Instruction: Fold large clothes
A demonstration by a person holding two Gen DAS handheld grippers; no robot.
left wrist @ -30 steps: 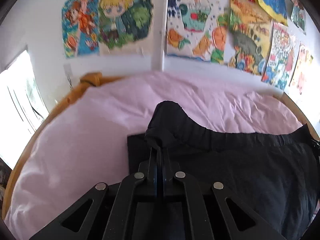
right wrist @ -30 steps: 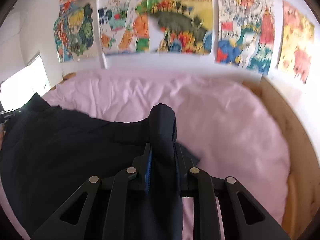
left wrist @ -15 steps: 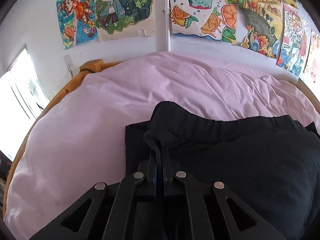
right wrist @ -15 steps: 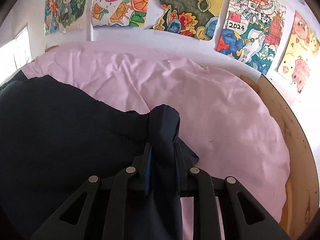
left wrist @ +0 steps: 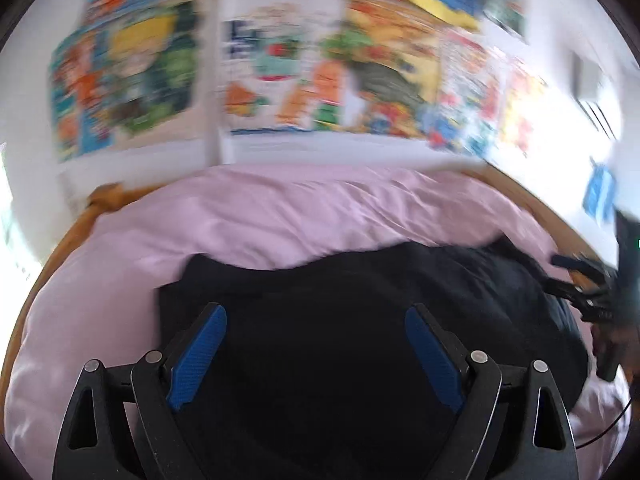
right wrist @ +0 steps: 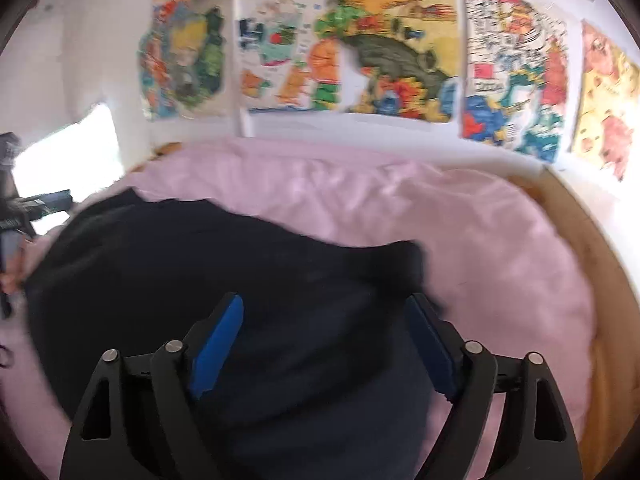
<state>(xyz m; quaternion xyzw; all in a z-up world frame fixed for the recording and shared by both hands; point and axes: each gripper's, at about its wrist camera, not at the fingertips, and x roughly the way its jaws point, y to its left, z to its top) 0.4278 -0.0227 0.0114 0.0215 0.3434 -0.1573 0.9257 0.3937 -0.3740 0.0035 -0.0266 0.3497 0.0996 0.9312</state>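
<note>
- Two wrist views here, both pretty smeared with blur, so only the big stuff is readable.
- Left wrist view: the left gripper (left wrist: 316,336) has its jaws spreading wide right now, blue pads (left wrist: 198,354) far apart, and neither pad is pressing on anything.
- Same view: the dark garment (left wrist: 360,320) lies spread on the pink bedsheet (left wrist: 280,208), under and ahead of the open fingers. The cloth sits in the gap between them but isn't pinched.
- The garment's far edge runs across the middle of the sheet, with a corner poking out on the left side.
- At the right edge of that view you can see the right gripper (left wrist: 580,284) as a dark shape, over the far right end of the garment. Can't tell from here how its fingers stand.
- A wooden bed frame (left wrist: 60,248) curves around the sheet, and colourful posters (left wrist: 320,72) cover the white wall behind the bed.
- Right wrist view: the right gripper (right wrist: 322,332) is also opening, blue pads well apart, nothing clamped. The dark garment (right wrist: 200,280) lies below and between the fingers, covering the left and lower part of the pink bedsheet (right wrist: 480,240).
- Garment's right edge ends just past the right finger, with a lumpy bunched bit there.
- At the left edge there's the left gripper (right wrist: 24,208), dark and blurry, next to the garment's left end.
- The wooden bed frame (right wrist: 600,280) shows on the right, the posters (right wrist: 392,48) up top.
</note>
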